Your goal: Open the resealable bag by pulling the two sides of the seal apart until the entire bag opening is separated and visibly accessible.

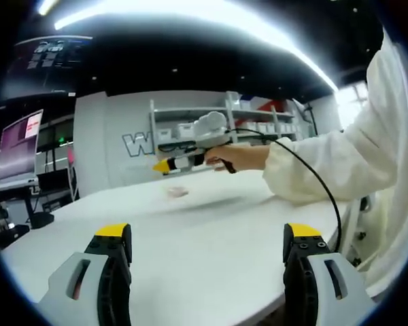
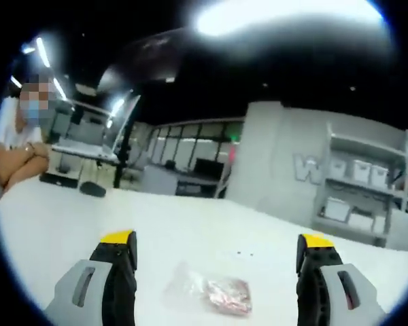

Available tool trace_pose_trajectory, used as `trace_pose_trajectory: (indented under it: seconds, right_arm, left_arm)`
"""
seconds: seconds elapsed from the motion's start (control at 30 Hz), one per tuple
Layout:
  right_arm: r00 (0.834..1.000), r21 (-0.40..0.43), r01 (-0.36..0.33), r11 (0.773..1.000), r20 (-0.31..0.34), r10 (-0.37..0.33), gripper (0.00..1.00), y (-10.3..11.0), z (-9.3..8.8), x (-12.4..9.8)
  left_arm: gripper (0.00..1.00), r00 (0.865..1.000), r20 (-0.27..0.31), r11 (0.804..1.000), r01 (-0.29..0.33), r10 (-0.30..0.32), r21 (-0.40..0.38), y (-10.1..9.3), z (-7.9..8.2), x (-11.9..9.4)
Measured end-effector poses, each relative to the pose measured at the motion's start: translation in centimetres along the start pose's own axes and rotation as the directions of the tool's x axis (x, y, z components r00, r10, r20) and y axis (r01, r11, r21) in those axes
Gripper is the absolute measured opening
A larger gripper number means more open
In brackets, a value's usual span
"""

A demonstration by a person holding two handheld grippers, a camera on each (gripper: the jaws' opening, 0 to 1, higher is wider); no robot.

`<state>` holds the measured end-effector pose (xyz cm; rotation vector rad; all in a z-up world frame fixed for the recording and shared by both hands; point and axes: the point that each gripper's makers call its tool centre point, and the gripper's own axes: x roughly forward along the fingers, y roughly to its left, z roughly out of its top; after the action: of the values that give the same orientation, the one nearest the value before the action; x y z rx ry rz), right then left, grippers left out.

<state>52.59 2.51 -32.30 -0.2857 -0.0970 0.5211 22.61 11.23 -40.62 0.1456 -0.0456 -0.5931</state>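
Landmark: the white table [image 1: 211,238].

Left gripper [image 1: 209,255]: jaws are standing wide apart over the near side of the table, nothing sitting between them, yellow-tipped black pads showing at both sides of the left gripper view.

Right gripper [image 2: 216,261]: jaws are likewise spreading wide over the table, gripping nothing. The same tool is showing in the left gripper view [image 1: 183,153], hovering above the far part of the table, a hand [image 1: 241,157] wrapping its handle, a white sleeve [image 1: 340,163] reaching in from the right edge, a black cable [image 1: 313,178] trailing from it down past the table's right edge. Its tip is pointing left.

Resealable bag [image 2: 211,292]: lying flat on the table, in the right gripper view sitting between the two jaws but apart from both, not touching either. Clear plastic, reddish contents bunching at its right end. Cannot tell whether the seal is open or closed; too blurred. In the left gripper view it is appearing as a small pale pink patch [image 1: 177,192] on the table's far part, just under the right gripper's tip.

Beyond the table: grey wall with white shelving [image 1: 217,122] holding bins, a monitor [image 1: 17,144] off its left side. A seated person [image 2: 13,146] is resting folded arms at the table's far left edge in the right gripper view.
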Motion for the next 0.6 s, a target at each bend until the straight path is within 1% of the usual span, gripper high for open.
trace_pose_trajectory:
  seconds: [0.13, 0.3, 0.37, 0.57, 0.6]
  right_arm:
    - [1.000, -0.071, 0.009, 0.997, 0.007, -0.009, 0.99, -0.2, 0.3, -0.6]
    - [1.000, -0.113, 0.005, 0.994, 0.003, -0.005, 0.99, -0.2, 0.1, -1.0]
    - [1.000, -0.101, -0.003, 0.995, 0.004, 0.003, 0.99, -0.1, 0.0, -1.3]
    - [1.000, -0.109, -0.003, 0.994, -0.005, 0.002, 0.98, -0.1, -0.4, -1.7]
    - [1.000, -0.096, -0.002, 0.995, -0.002, 0.002, 0.98, -0.1, -0.4, -1.8]
  left_arm:
    - [0.91, 1.000, 0.000, 1.000, 0.007, -0.007, 0.002, -0.2, 0.1, 0.2]
    - [0.91, 1.000, -0.001, 1.000, 0.012, -0.012, 0.001, -0.4, 0.0, 0.3]
    - [0.91, 1.000, -0.002, 1.000, 0.011, -0.011, 0.001, -0.3, 0.0, 0.2]
    - [0.91, 1.000, -0.005, 1.000, 0.012, -0.011, 0.003, -0.3, -0.1, 0.3]
    - [0.91, 1.000, -0.006, 1.000, 0.011, -0.011, 0.003, -0.3, -0.1, 0.3]
